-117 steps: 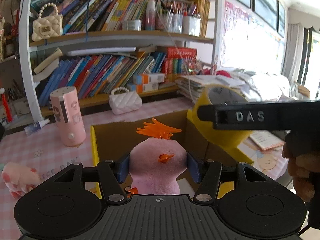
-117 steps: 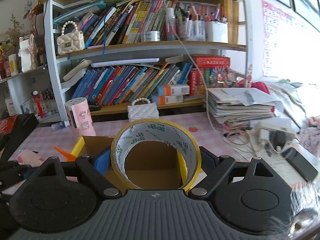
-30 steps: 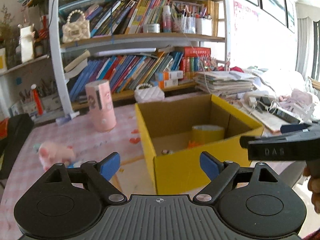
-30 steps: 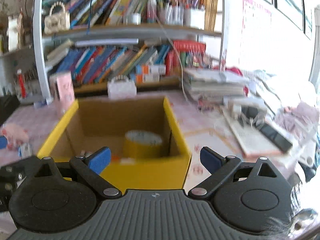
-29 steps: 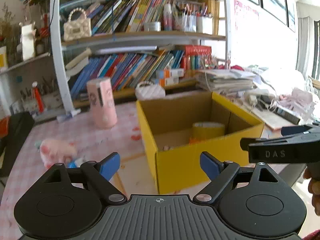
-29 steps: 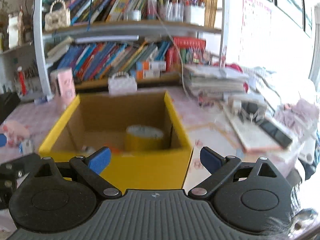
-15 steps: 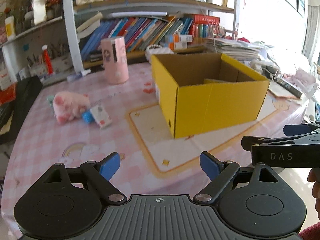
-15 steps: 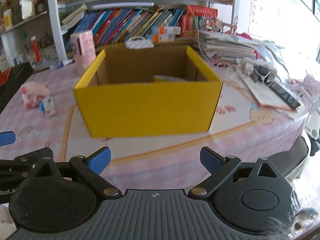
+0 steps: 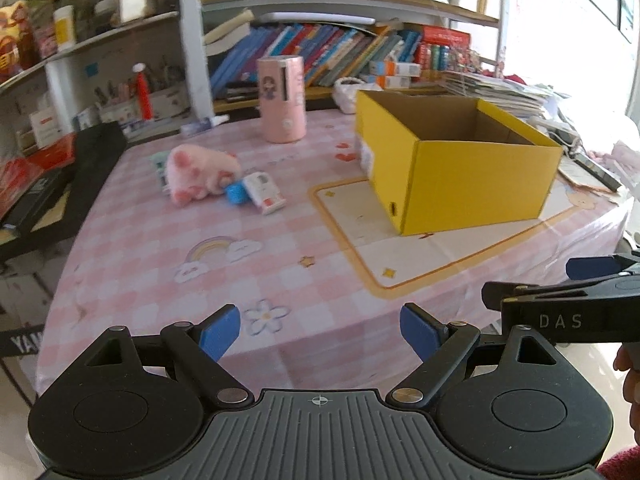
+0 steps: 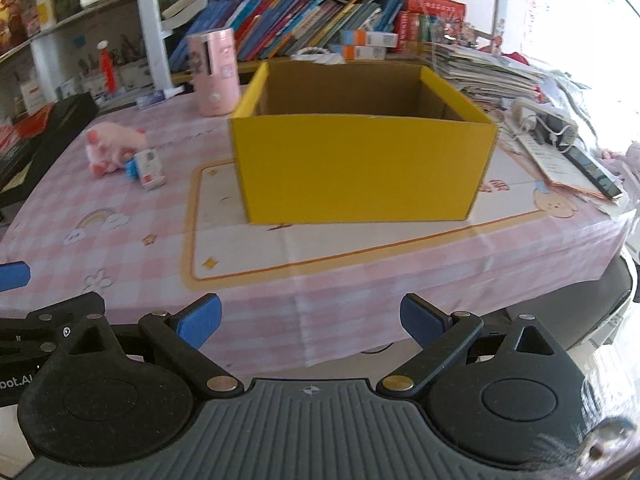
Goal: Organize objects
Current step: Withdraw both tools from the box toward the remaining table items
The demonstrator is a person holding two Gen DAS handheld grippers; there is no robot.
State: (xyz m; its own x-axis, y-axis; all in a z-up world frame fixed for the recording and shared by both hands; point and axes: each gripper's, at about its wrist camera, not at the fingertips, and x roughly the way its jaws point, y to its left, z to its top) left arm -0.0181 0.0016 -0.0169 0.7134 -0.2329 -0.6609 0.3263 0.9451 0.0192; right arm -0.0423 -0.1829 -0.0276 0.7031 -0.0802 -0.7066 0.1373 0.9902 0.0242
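An open yellow cardboard box (image 9: 472,172) (image 10: 360,168) stands on the pink checked table (image 9: 192,248) (image 10: 120,240); its inside is hidden from here. A pink plush toy (image 9: 200,172) (image 10: 114,144) lies on the table to the box's left, with a small white carton (image 9: 264,192) (image 10: 150,168) and a blue thing (image 9: 236,193) next to it. My left gripper (image 9: 320,334) is open and empty, back over the table's near edge. My right gripper (image 10: 310,322) is open and empty too, in front of the box; it also shows in the left wrist view (image 9: 568,308).
A pink cylinder (image 9: 282,98) (image 10: 214,76) stands behind the toy. Bookshelves (image 9: 340,52) line the back. Paper stacks (image 10: 480,68) and a phone (image 10: 592,168) lie to the right of the box. A black case (image 9: 60,184) sits at the left edge.
Both grippers have let go of the chick plush and the tape roll into the box, opened, and pulled back and up away from the box to the table's near edge.
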